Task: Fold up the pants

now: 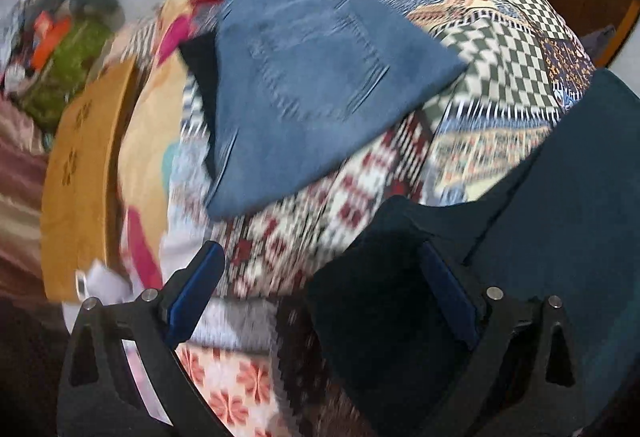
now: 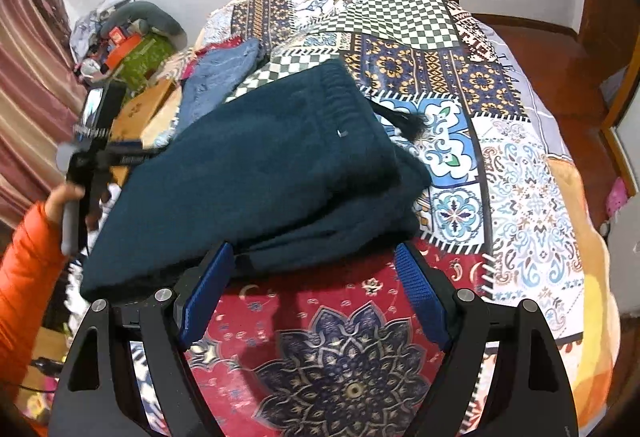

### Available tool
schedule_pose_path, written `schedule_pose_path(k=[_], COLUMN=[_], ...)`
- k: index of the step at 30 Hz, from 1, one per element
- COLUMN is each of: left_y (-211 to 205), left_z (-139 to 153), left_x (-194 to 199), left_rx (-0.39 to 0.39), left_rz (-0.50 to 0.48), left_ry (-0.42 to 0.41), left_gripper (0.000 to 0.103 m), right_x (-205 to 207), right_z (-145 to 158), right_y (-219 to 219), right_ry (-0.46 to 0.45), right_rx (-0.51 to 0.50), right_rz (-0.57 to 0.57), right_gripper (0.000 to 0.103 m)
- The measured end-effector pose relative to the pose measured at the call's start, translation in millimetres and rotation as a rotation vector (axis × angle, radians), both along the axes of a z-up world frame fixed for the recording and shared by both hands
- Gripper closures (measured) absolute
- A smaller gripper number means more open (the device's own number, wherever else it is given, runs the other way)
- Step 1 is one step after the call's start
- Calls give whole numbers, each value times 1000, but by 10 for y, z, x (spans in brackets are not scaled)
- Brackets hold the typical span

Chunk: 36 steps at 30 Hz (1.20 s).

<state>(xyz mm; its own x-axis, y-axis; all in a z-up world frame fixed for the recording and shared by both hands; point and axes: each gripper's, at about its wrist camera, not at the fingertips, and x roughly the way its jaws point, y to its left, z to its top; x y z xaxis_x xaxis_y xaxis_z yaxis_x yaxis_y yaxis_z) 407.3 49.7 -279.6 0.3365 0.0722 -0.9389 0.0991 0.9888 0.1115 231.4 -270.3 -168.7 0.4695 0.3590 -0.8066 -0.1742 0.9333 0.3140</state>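
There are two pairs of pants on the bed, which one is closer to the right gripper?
The dark teal pants, folded just beyond the right gripper. The blue jeans lie farther back by the bed's left edge.

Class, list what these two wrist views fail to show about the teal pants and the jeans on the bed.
- Teal pants, left wrist view: cut off by the right edge; blurred.
- Their legs and cuffs, right wrist view: buried under the folded layers.
- Jeans, right wrist view: largely hidden behind the teal pants.
- Jeans' pocket stitching, left wrist view: smeared by motion blur.
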Motion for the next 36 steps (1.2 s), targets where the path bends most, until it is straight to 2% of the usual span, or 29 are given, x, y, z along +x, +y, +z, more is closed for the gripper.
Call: schedule_pose_path(k=[5, 9, 13, 21, 23, 27, 30, 31, 33, 35, 36], left_y=[168, 80, -222, -900, -1036, -1106, -1028, -956, -815, -737, -707], left_z=[101, 193, 344, 449, 511, 652, 528, 453, 400, 406, 403], left_x=[-487, -942, -1316, -1352, -1364, -1347, -1275, -1271, -1310, -1381, -1404], left_rx=[-29, -82, -70, -185, -168, -122, -60, -68, -120, -114, -90], left_rz=[18, -52, -127, -230, -245, -236, -222, -216, -212, -203, -194], left_ry=[16, 33, -13, -50, -112, -212, -171, -150, -166, -180, -189], left_gripper=[4, 4, 5, 7, 14, 36, 58, 58, 58, 59, 63], right_x=[-127, -213, -275, -407, -422, -416, -356, -350, -307, -281, -276], right_z=[171, 231, 229, 127, 96, 82, 36, 0, -105, -225, -261], right_y=[75, 151, 252, 408, 374, 250, 150, 131, 114, 89, 66], right_ry=[-54, -73, -78, -69, -60, -62, -65, -54, -20, 4, 14], right_rx=[-9, -9, -9, -39, -40, -54, -72, -78, -95, -67, -41], right_rz=[28, 51, 76, 97, 86, 40, 5, 3, 0, 11, 12], right_gripper=[22, 22, 22, 23, 23, 23, 25, 28, 41, 44, 46])
